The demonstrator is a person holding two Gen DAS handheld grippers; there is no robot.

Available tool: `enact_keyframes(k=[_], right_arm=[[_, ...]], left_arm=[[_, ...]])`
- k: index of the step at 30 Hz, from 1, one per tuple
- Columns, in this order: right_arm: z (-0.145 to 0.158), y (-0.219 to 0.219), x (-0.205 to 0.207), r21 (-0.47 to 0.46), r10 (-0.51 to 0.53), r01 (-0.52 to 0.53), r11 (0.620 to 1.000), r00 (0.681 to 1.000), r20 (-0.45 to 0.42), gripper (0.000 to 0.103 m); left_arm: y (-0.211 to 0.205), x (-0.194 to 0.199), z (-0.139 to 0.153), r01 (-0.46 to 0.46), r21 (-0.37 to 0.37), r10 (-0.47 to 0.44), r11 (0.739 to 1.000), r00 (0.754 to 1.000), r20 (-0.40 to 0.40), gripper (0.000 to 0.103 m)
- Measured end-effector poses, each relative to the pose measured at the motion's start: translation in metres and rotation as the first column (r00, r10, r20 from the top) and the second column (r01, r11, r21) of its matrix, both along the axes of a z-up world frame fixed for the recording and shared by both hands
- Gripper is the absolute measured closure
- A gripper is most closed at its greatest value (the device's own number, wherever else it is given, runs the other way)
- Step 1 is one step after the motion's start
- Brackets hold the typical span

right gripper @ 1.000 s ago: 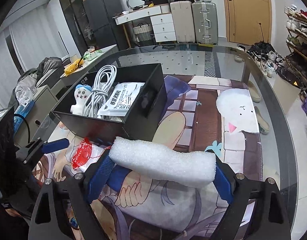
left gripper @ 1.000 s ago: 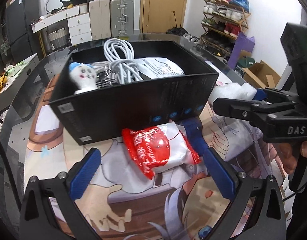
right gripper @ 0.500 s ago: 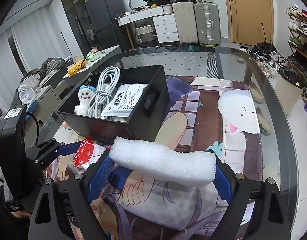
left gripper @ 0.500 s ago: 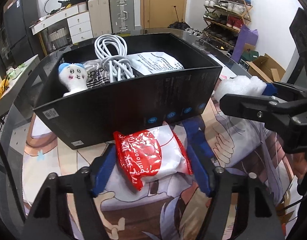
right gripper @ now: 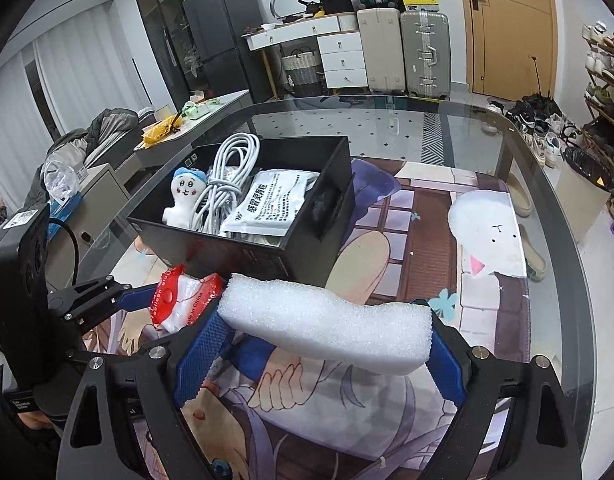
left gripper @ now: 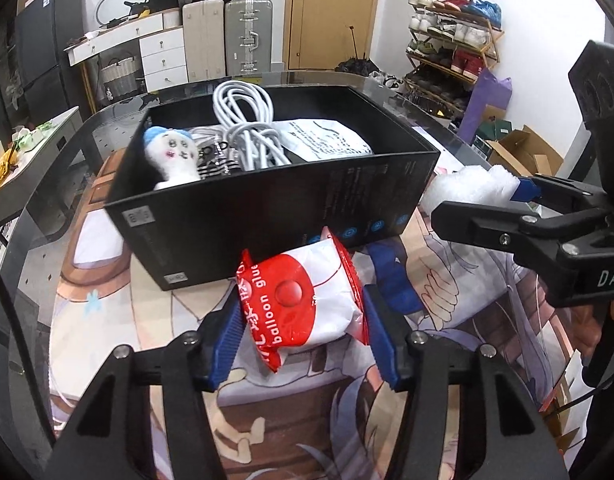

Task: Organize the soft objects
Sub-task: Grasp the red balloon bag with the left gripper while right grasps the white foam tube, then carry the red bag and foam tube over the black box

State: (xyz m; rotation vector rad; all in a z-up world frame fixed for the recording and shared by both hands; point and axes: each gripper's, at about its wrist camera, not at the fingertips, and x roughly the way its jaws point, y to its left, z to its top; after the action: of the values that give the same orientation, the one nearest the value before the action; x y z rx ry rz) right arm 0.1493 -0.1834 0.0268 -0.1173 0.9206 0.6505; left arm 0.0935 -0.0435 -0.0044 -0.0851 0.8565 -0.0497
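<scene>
My left gripper (left gripper: 303, 316) is shut on a red and white balloon glue packet (left gripper: 303, 300) and holds it above the mat, just in front of the black box (left gripper: 267, 208). My right gripper (right gripper: 327, 332) is shut on a white foam block (right gripper: 327, 320) lengthwise, also lifted near the box's front right corner. The packet (right gripper: 183, 300) and the left gripper (right gripper: 147, 300) show at the left of the right wrist view. The foam (left gripper: 467, 188) and the right gripper (left gripper: 511, 208) show at the right of the left wrist view. The box holds a white plush doll (left gripper: 171, 152), a coiled white cable (left gripper: 247, 128) and a white pouch (left gripper: 327, 140).
The box stands on an illustrated mat (right gripper: 427, 248) covering a glass table (right gripper: 547, 152). A white cat-shaped patch (right gripper: 487, 236) is printed on the mat at the right. Suitcases, drawers and a shoe rack stand in the room behind.
My left gripper closed on the balloon glue packet and lifted it off the mat. The right gripper kept holding the foam and rose slightly.
</scene>
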Motion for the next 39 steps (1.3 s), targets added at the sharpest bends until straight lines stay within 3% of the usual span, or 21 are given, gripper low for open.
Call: enact_keyframes(k=[14,39], right_arm=[[0.018,0.008,-0.013,0.02,0.047,-0.048,0.999,0.997,0.058,0.012],[0.041,0.013,-0.026,0.094,0.041,-0.056,0.994,0.987,0.152,0.012]], left_arm=[[0.023,-0.024,0.028,-0.04,-0.049,0.045,0.998,0.994,0.099,0.047],[0.045,-0.009,0.068,-0.064,-0.016,0.066,0.998,0.978,0.199,0.047]])
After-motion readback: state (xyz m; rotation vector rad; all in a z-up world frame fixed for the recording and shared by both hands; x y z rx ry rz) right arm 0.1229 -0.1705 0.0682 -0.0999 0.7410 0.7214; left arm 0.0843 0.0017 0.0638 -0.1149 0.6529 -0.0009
